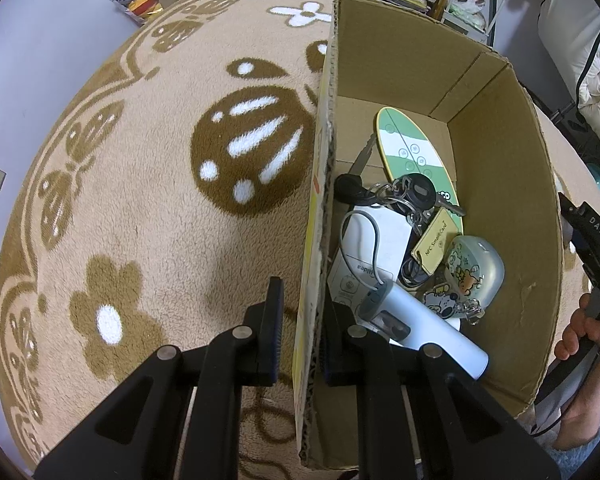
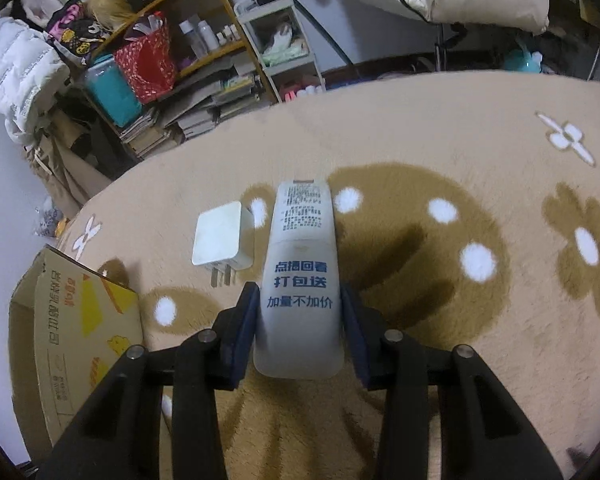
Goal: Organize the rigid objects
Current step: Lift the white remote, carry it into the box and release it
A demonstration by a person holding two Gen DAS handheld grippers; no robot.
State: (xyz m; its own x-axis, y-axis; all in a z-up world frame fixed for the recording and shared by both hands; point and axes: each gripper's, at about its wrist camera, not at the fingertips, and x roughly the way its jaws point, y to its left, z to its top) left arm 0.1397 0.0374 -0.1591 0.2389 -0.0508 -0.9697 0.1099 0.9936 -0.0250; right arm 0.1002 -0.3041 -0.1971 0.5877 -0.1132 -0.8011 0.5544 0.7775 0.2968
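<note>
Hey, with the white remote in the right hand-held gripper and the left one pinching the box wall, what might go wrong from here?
1. The remote is held only near its rear end by the right hand-held gripper; most of it sticks out forward, so it may pivot or slip.
2. The cardboard box is already crowded with keys and a white cylinder; a dropped remote could land on them.
3. The charger plug on the rug might be overlooked.

The cardboard box (image 1: 500,184) is open on top, but its floor is crowded with keys (image 1: 396,194), a white cylinder (image 1: 428,332) and trinkets. On the rug (image 2: 440,140), only a white charger (image 2: 222,238) lies near; beyond it, bare pile.
</note>
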